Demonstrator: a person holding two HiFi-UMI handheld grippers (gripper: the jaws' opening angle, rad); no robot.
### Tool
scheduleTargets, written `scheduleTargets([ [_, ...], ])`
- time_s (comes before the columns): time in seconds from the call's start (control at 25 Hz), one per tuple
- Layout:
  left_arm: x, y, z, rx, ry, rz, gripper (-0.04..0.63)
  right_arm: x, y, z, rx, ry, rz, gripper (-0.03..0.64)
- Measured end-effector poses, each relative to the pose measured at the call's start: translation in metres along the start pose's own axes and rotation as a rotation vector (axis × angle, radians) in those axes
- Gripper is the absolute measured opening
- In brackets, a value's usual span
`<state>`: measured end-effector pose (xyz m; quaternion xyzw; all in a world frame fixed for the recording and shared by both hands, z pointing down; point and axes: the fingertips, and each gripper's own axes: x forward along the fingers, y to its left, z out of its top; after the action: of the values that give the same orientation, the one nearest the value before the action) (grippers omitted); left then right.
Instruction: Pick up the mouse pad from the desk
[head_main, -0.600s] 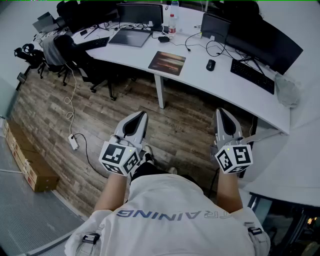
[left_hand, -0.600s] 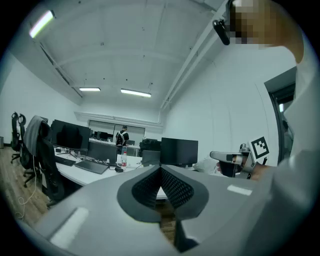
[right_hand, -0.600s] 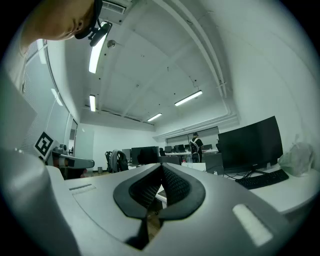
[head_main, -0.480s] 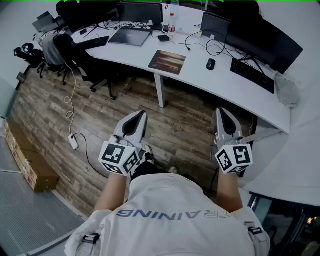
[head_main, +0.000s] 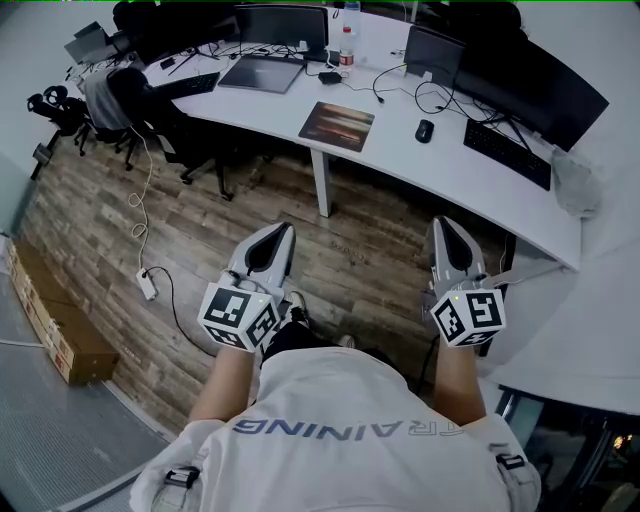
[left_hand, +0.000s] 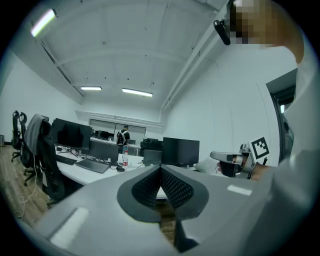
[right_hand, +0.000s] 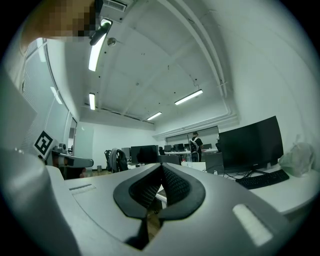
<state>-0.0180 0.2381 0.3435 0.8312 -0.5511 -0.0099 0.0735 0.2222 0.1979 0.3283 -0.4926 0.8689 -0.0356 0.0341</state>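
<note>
The mouse pad (head_main: 337, 125), a dark rectangle with an orange-brown picture, lies flat near the front edge of the white curved desk (head_main: 450, 170). Both grippers hang over the wooden floor, well short of the desk and apart from the pad. My left gripper (head_main: 281, 230) is shut and empty, its ribbed pads (left_hand: 170, 186) meeting at the tip. My right gripper (head_main: 441, 222) is also shut with nothing between its pads (right_hand: 169, 183). Both point level toward the desk.
On the desk are a black mouse (head_main: 424, 130), a keyboard (head_main: 506, 152), monitors (head_main: 535, 85), a laptop (head_main: 262, 72), a bottle (head_main: 346, 45) and cables. Office chairs (head_main: 140, 110) stand at the left. A cardboard box (head_main: 60, 325) and power strip (head_main: 147, 284) lie on the floor.
</note>
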Motion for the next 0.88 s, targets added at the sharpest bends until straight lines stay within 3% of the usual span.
scheduleTargets([
  [0.52, 0.027, 0.037, -0.005, -0.032, 0.019, -0.018, 0.000, 0.038, -0.004, -0.007, 0.039, 0.019, -0.016, 0.009],
  [0.88, 0.070, 0.101, -0.002, -0.094, 0.033, -0.061, 0.000, 0.108, 0.007, -0.011, 0.008, 0.070, -0.053, 0.009],
])
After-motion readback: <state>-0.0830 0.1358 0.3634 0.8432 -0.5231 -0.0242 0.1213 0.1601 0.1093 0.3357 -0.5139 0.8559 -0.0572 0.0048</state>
